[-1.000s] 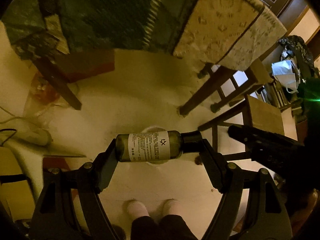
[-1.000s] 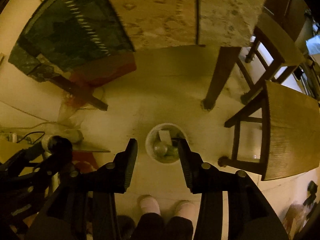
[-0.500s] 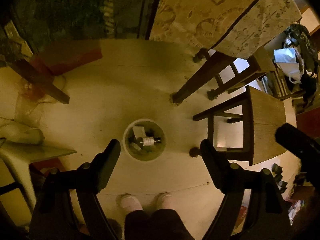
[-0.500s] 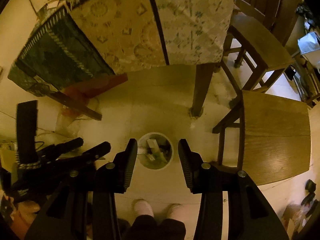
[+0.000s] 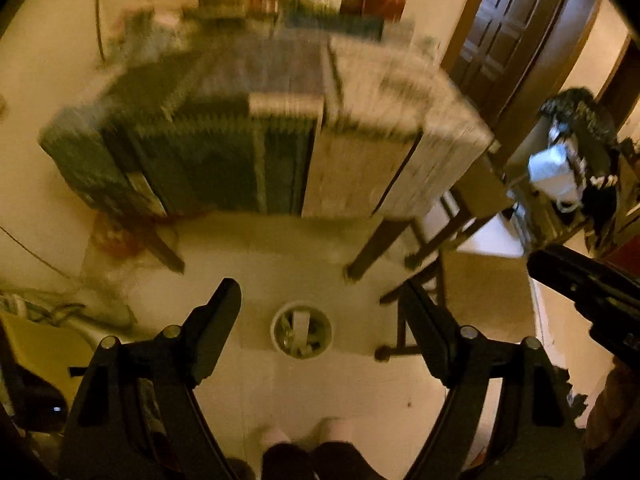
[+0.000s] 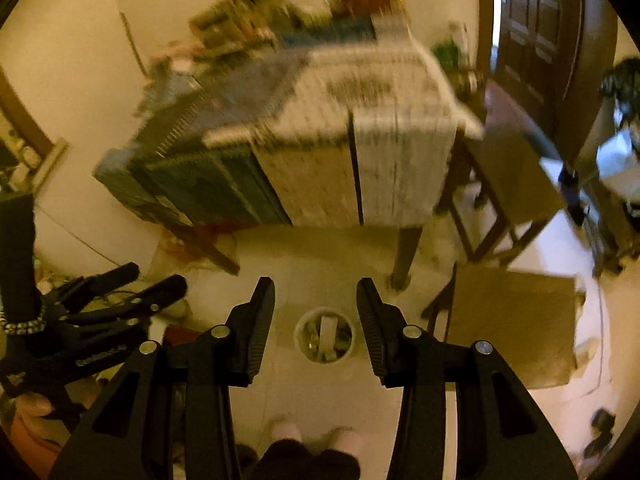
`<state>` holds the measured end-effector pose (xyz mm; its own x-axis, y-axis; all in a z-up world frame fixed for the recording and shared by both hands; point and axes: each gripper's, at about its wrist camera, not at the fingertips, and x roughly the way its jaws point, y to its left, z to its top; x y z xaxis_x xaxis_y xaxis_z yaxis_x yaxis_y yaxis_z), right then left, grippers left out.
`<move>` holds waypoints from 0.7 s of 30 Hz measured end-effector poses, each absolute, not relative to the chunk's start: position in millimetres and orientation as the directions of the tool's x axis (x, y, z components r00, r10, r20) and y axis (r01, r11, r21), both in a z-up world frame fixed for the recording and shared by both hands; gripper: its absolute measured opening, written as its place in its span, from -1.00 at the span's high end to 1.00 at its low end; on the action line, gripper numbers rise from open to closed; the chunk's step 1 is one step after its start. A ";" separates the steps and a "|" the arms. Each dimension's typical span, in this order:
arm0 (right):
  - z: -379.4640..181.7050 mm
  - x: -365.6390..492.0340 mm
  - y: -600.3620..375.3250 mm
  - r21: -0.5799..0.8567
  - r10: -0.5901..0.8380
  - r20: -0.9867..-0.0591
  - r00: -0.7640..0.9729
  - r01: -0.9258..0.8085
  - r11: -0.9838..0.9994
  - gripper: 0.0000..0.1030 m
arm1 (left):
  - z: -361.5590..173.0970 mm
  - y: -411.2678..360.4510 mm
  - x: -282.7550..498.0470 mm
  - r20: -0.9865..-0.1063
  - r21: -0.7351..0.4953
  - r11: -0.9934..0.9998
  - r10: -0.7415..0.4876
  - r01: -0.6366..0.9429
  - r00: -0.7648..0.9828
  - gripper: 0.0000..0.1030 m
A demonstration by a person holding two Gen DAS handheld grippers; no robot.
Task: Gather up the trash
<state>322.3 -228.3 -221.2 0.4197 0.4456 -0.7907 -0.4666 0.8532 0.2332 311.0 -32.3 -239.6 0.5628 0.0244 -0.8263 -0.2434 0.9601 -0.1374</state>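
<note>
While both claws hung high above the pale floor (image 5: pixel 296 264), the left gripper (image 5: pixel 316 312) stood released, jaws wide and nothing between them. The right gripper (image 6: pixel 316 304) was also released, its gap narrower and empty. Far below, the round trash bin (image 5: pixel 276 338) sat on the floor, framed between each claw's fingers, with blurred litter inside. At twelve o'clock from the bin stood the cloth-covered table (image 5: pixel 360 160), smeared by motion. At three o'clock was a wooden chair (image 6: pixel 512 320). At six o'clock were the person's feet (image 5: pixel 276 436).
</note>
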 end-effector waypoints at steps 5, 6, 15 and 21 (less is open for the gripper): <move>-142.4 284.4 -242.1 0.223 0.502 -0.699 0.510 -0.511 0.830 0.25 | -153.5 -43.9 266.8 -0.728 -0.121 0.970 0.059 -0.213 0.683 -0.58; -125.7 274.5 -243.7 0.220 0.513 -0.673 0.532 -0.518 0.826 0.24 | -136.4 -45.7 255.5 -0.704 -0.123 0.971 0.059 -0.204 0.708 -0.58; -31.4 167.0 -264.6 0.171 0.550 -0.473 0.689 -0.540 0.824 0.24 | -22.2 -65.5 135.2 -0.492 -0.141 0.984 0.026 -0.109 0.870 -0.58; -8.3 107.0 -267.8 0.145 0.567 -0.401 0.720 -0.561 0.815 0.23 | 14.5 -74.3 56.2 -0.417 -0.144 0.985 0.024 -0.092 0.909 -0.59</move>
<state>107.0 -267.8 -8.3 0.7196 0.5667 -0.4012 -0.5612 0.8150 0.1447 56.2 -74.3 14.5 0.9086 0.0237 -0.4169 -0.0917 0.9853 -0.1439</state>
